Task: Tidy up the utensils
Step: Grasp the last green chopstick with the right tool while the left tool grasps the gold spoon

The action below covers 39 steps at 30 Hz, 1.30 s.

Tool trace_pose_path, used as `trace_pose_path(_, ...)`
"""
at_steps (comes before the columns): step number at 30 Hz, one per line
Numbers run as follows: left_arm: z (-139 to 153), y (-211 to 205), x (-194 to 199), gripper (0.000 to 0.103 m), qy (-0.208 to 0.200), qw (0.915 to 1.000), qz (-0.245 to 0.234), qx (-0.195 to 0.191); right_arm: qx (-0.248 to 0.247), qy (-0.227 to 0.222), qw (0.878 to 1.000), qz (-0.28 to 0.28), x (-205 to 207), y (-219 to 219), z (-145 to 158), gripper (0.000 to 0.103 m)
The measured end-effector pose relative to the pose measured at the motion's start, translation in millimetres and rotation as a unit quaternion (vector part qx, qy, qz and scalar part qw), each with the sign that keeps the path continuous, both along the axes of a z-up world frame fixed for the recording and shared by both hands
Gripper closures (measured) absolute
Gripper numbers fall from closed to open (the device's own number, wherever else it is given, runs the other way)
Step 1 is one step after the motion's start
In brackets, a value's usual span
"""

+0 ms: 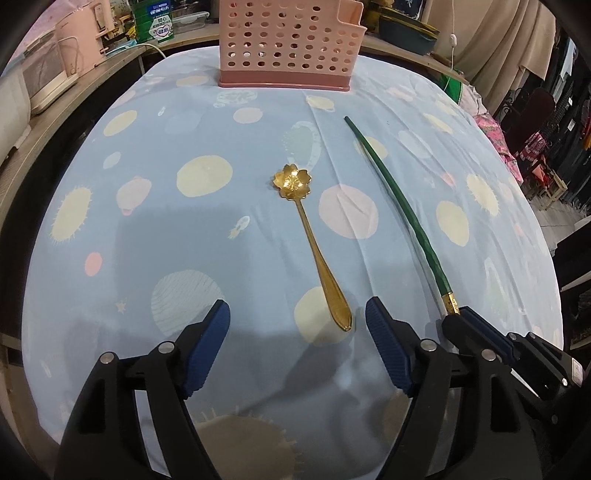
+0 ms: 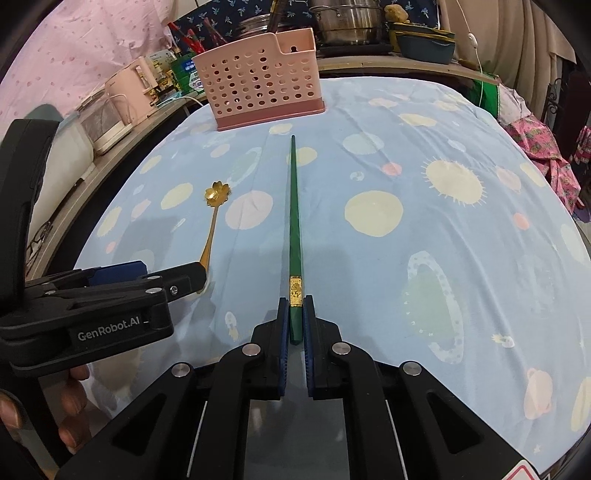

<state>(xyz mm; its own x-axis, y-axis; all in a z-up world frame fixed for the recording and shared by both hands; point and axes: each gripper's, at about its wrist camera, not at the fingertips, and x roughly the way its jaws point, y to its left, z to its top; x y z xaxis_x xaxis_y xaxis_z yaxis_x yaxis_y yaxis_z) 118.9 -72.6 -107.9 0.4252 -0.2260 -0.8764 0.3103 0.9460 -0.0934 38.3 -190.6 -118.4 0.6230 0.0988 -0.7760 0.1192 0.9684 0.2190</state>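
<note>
A gold spoon (image 1: pixel 314 243) with a flower-shaped bowl lies on the blue patterned tablecloth (image 1: pixel 184 240), its handle end pointing between the fingers of my left gripper (image 1: pixel 297 314), which is open with nothing touching its pads. A green chopstick (image 2: pixel 294 221) with a gold band stretches toward the pink utensil basket (image 2: pixel 258 88). My right gripper (image 2: pixel 295 310) is shut on the chopstick's thick end. In the left wrist view the chopstick (image 1: pixel 399 206) runs to the right gripper (image 1: pixel 463 317) at the right. The spoon (image 2: pixel 212 221) and left gripper (image 2: pixel 162 275) show at the left of the right wrist view.
The pink perforated basket (image 1: pixel 284 44) stands at the table's far edge. Behind it a shelf holds pink appliances (image 2: pixel 125 99), a green box (image 1: pixel 155 22), pots (image 2: pixel 351 22) and bowls. A hand (image 2: pixel 70 402) holds the left gripper. Clothing hangs at the right.
</note>
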Motion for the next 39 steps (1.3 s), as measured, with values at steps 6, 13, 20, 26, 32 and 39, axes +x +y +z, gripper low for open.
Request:
trace_pose_path(6,-2,-5,-2,0.044,-0.017,0.9995,-0.011,0.023,0.006,0.005,1.0,-0.001,1,-2,-4,0.096)
trace_pose_path(13,0,-2,-5,0.091,-0.02,0.9995,-0.019,0.014,0.009,0.007,1.0,-0.001,2,-1,-6,0.096)
trace_pose_path(20,4,8,-6,0.093,-0.008,0.9997,-0.016,-0.014,0.008,0.006,1.0,-0.001,0,-1,-5,0.096)
trace_pose_path(26,25,22,-5,0.093,-0.021,0.9992,0.003,-0.033,0.01,-0.004,1.0,-0.003,-1,-3,4,0.096)
trace_pose_path(32,51,36,0,0.093,-0.04,0.9975,0.02,-0.055,0.019,-0.03,0.999,-0.008,-4,-8,26,0.096)
trace_pose_path(39,77,44,6,0.094,-0.057,0.9948,0.029,-0.078,0.037,-0.081,0.996,-0.021,-5,-21,66,0.096)
